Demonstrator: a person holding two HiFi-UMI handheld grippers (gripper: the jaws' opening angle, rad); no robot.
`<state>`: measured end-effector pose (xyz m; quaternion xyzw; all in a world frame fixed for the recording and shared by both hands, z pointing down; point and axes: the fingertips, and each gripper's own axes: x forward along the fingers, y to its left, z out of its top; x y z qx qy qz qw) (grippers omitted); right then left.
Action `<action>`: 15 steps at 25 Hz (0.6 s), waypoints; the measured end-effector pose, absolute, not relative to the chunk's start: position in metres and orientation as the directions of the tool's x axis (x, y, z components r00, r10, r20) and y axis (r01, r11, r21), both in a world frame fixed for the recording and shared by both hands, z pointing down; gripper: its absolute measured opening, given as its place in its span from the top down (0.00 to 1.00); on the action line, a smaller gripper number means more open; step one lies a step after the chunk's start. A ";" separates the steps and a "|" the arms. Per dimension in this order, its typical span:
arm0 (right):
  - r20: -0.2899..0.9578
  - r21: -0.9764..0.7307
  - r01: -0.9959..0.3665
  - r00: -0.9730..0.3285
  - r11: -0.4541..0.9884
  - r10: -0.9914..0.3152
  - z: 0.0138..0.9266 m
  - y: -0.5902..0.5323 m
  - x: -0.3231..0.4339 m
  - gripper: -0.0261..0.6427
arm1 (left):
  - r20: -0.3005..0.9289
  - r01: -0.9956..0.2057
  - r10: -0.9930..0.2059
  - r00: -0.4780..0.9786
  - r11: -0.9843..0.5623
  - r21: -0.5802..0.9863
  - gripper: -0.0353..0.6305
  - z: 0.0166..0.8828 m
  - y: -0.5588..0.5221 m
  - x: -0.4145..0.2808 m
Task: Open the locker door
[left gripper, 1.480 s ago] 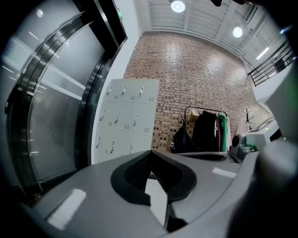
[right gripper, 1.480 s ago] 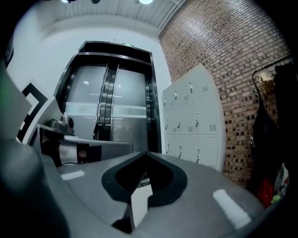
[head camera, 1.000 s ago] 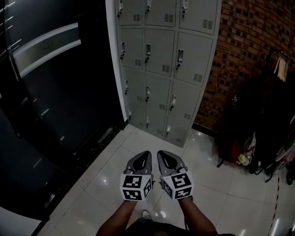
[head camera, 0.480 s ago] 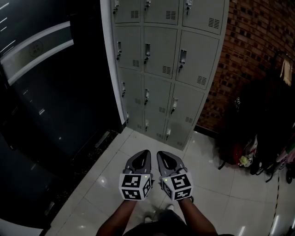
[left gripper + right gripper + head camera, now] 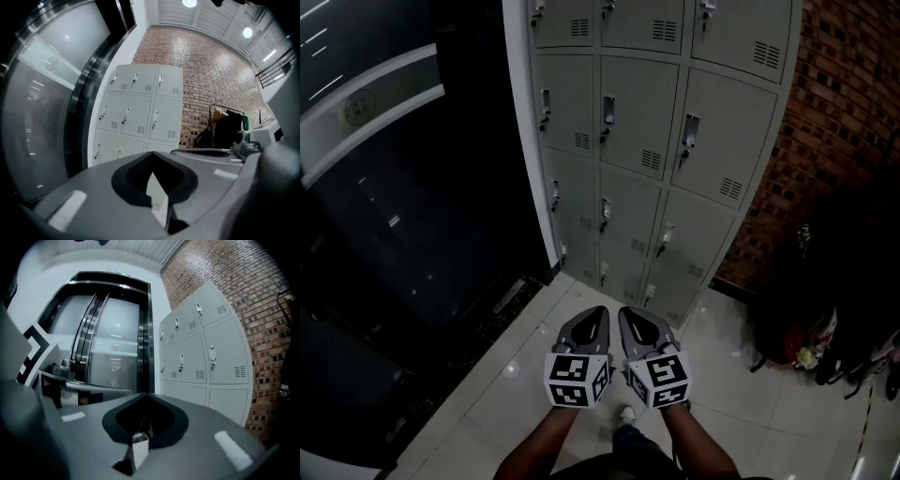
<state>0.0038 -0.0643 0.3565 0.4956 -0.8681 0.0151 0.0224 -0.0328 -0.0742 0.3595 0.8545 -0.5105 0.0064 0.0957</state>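
Just L gripper [image 5: 597, 313] & R gripper [image 5: 627, 314] shut, facing grey lockers [image 5: 649, 131]

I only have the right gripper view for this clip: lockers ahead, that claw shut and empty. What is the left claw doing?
Observer: The left claw is shut as well, jaws together with nothing between them.
Operator: How close are the two to the doors?
Observer: In the head view the left claw and the right claw are side by side over the tiled floor, well short of the lockers. Neither touches a door or handle.
Operator: Is anything on the floor off to the right?
Observer: Dark bags sit in a cluster at the foot of the brick wall, to the right of the lockers.
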 end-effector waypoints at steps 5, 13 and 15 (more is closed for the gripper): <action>0.065 -0.020 -0.843 -0.537 0.537 -0.841 0.358 -0.131 0.016 0.96 | 0.124 -0.885 -0.881 0.457 -0.437 0.159 0.94 0.361 -0.137 -0.017; 0.050 -0.017 -0.817 -0.577 0.577 -0.815 0.354 -0.202 0.039 0.96 | 0.124 -0.906 -0.903 0.412 -0.391 0.160 0.94 0.362 -0.204 0.006; 0.044 -0.014 -0.806 -0.592 0.592 -0.805 0.354 -0.214 0.040 0.96 | 0.113 -0.912 -0.911 0.396 -0.377 0.163 0.94 0.359 -0.217 0.008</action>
